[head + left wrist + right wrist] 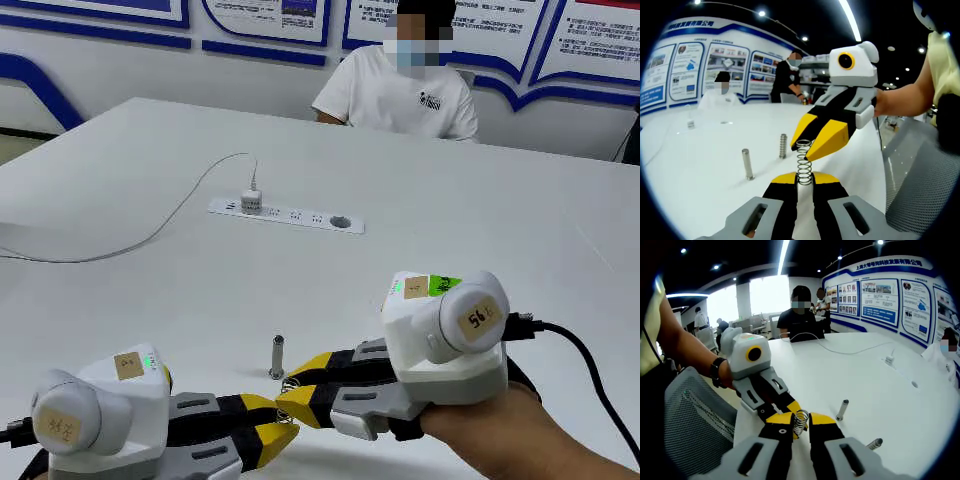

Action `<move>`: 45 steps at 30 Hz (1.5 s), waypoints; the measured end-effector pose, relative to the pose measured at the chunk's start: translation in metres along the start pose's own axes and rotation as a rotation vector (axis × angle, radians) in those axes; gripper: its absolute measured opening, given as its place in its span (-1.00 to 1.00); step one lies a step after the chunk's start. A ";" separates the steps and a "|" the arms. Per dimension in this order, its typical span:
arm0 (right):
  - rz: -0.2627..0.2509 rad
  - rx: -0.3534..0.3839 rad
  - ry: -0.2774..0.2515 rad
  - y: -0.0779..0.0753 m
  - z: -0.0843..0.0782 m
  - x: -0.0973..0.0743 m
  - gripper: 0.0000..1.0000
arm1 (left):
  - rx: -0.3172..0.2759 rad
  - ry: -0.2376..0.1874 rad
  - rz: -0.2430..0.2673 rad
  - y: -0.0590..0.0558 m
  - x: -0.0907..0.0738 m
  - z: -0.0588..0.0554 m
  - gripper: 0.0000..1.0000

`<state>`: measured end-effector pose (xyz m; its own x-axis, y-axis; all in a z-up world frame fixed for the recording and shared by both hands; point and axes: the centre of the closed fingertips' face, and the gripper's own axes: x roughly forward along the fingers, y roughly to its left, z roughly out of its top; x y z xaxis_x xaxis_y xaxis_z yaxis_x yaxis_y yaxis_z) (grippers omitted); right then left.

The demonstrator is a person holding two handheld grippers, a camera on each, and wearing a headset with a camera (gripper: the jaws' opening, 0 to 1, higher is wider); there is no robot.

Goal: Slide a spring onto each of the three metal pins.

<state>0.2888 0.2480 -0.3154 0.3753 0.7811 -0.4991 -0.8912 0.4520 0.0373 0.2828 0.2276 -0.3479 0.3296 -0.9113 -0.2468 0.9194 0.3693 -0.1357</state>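
steel spring (803, 161) is pinched at both ends by the closed left gripper (802, 179) and right gripper (808, 150), not yet on a pin; far pin (783, 146) looks sprung, near pin (747, 164) bare.

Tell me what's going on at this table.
A person works two handheld grippers over a white table. The left gripper is clamped on the lower end of a spring. The right gripper has its tips at the spring's top, though whether it grips is unclear. Beyond them stand a bare pin and a second pin that appears to wear a spring already.
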 end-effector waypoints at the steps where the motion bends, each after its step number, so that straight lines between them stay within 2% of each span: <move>1: 0.000 0.000 -0.002 0.000 0.001 0.000 -0.75 | 0.000 0.000 0.000 0.000 0.000 0.000 -0.79; 9: -0.002 -0.017 -0.010 0.002 0.003 0.001 -0.76 | 0.036 -0.002 0.012 0.001 0.000 0.002 -0.79; 17: -0.002 -0.038 -0.013 0.004 0.004 0.002 -0.77 | 0.092 0.019 0.020 0.002 0.001 0.001 -0.77; 30: -0.019 -0.040 -0.024 -0.004 0.009 0.000 -0.77 | 0.084 0.023 0.045 0.009 -0.004 0.000 -0.56; 36: -0.030 -0.041 -0.032 -0.008 0.014 -0.002 -0.76 | 0.069 0.019 0.058 0.012 -0.006 0.000 -0.39; 45: -0.057 -0.040 -0.046 -0.020 0.021 -0.005 -0.76 | 0.059 0.020 0.083 0.018 -0.010 -0.001 -0.23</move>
<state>0.3096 0.2439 -0.2952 0.4359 0.7743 -0.4587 -0.8774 0.4790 -0.0252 0.2960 0.2442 -0.3489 0.4015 -0.8738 -0.2745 0.9002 0.4317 -0.0577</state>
